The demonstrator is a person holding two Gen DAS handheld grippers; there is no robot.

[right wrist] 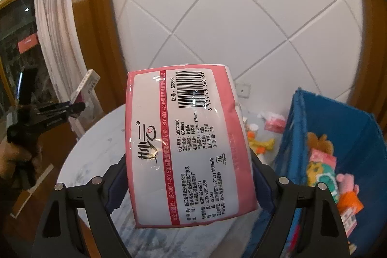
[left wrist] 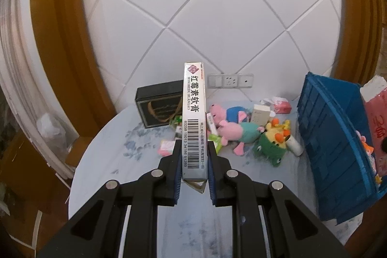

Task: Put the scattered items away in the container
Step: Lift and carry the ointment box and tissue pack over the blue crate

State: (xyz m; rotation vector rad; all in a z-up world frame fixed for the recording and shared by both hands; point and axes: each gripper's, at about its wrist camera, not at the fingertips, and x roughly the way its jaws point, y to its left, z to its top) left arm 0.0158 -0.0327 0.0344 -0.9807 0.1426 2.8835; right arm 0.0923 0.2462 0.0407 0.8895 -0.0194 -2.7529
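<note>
Left hand-held gripper (left wrist: 194,156) clamped on ointment box (left wrist: 194,117); right hand-held gripper (right wrist: 189,175) on tissue pack (right wrist: 188,144)

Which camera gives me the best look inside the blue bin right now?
The right wrist view. It looks down past the tissue pack into the blue bin, so the toys and packets already inside show. The left wrist view shows mainly the bin's ribbed outer wall, with only a sliver of contents at the frame's right edge.
</note>
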